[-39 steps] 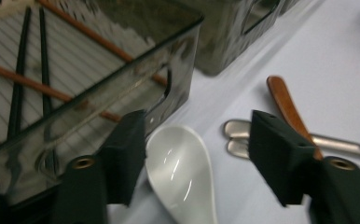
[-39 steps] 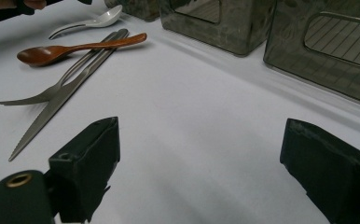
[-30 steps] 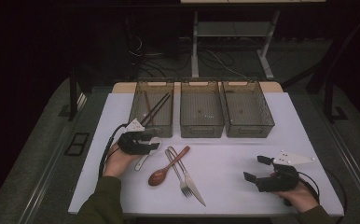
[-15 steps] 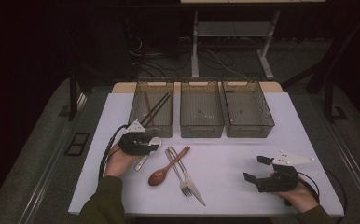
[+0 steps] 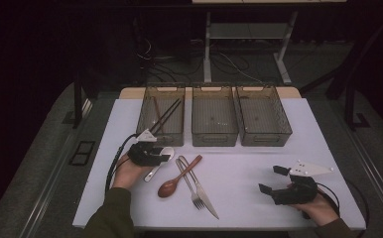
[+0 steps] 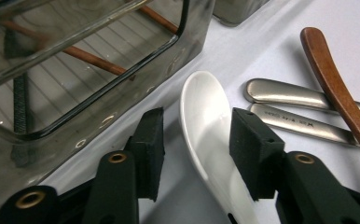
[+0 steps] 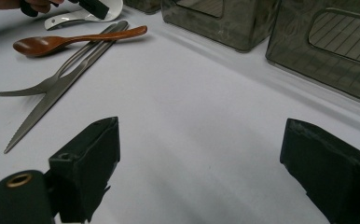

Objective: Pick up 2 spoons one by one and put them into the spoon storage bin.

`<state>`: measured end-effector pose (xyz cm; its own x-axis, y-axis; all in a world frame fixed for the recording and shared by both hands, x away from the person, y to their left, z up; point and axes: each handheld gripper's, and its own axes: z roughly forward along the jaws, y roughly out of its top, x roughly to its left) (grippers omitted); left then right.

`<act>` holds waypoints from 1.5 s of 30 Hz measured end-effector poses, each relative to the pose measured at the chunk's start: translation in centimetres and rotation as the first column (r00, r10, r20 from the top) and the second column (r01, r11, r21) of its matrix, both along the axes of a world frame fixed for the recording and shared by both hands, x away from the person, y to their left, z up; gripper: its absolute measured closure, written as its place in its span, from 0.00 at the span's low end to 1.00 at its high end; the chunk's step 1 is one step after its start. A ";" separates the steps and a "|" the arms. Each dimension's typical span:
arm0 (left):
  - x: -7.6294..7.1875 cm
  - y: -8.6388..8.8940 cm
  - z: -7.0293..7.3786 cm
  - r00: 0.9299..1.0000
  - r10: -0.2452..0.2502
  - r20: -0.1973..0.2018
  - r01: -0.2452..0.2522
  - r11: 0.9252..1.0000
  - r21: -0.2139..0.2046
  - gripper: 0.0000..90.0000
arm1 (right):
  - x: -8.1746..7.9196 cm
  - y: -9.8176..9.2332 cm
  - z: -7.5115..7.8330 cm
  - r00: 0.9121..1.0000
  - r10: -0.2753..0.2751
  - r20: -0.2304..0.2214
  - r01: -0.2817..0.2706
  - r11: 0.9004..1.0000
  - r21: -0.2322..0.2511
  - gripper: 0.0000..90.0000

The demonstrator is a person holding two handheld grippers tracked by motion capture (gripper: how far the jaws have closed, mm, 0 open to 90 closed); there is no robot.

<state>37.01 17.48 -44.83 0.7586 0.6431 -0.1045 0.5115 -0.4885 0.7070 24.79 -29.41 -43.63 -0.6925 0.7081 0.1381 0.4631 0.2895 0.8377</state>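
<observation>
Table: white top (image 5: 259,163)
Bins: three smoky baskets (image 5: 214,119) along the far edge
Cutlery: white spoon (image 5: 160,159), wooden spoon (image 5: 177,179), fork (image 5: 189,183), knife (image 5: 202,191)

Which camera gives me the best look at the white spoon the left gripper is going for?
The left gripper view: the white spoon lies large between the fingers, which have just been closing and are not yet pressing it. In the high view it is small, partly under the left gripper. The right gripper view shows it far off at the top edge.

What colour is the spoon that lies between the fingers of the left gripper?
The spoon is glossy white, which shows best in the left gripper view.
</observation>
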 end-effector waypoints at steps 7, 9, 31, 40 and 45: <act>-0.2 -0.5 0.0 1.000 -0.020 -0.004 0.020 1.000 -0.003 0.71 | 0.0 0.0 0.0 1.000 0.002 0.000 -0.002 1.000 -0.003 0.14; -0.2 -0.6 0.0 1.000 -0.022 -0.005 0.022 1.000 -0.002 0.72 | 0.0 0.0 0.0 1.000 0.001 0.000 -0.001 1.000 -0.004 0.14; -0.4 -0.6 0.4 1.000 -0.030 -0.003 0.030 0.999 -0.020 0.89 | 0.4 1.3 -0.6 1.000 0.007 0.009 -0.007 1.000 -0.031 0.13; -0.4 -0.4 0.6 0.999 -0.051 0.004 0.051 0.999 0.001 0.90 | 0.4 1.4 -0.7 1.000 0.010 -0.001 -0.010 0.999 -0.044 0.14; -0.7 -0.4 0.7 0.998 -0.055 0.011 0.054 0.998 0.010 0.90 | 0.3 1.4 -0.7 1.000 0.017 0.000 -0.017 0.999 -0.049 0.14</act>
<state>36.35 17.10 -44.09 0.7937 0.6017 -0.0895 0.4757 -0.5222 0.7078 25.13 -28.02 -44.32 -0.7043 0.7023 0.1037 0.4578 0.3377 0.8224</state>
